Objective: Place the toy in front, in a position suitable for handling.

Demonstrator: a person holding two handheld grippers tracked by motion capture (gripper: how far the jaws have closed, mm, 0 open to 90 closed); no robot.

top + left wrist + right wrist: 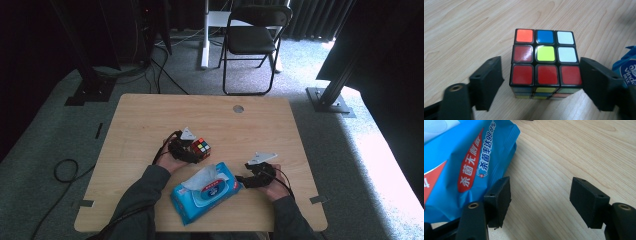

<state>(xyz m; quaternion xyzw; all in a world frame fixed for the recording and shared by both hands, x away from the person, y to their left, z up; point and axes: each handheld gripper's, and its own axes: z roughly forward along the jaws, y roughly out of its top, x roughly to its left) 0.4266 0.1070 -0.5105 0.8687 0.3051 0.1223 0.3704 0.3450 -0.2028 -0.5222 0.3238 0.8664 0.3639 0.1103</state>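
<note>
Resting on a wooden table over grey carpet, both tongs gape empty.

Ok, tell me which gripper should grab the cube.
Left. The left gripper already has its open jaws either side of the cube, with a gap on each side. The right gripper sits open beside the wipes pack, over bare table.

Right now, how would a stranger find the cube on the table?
Start at the wooden table and find the blue wipes pack near its front edge. Just behind it sits the cube, between the left tongs: the only small, many-coloured block.
</note>
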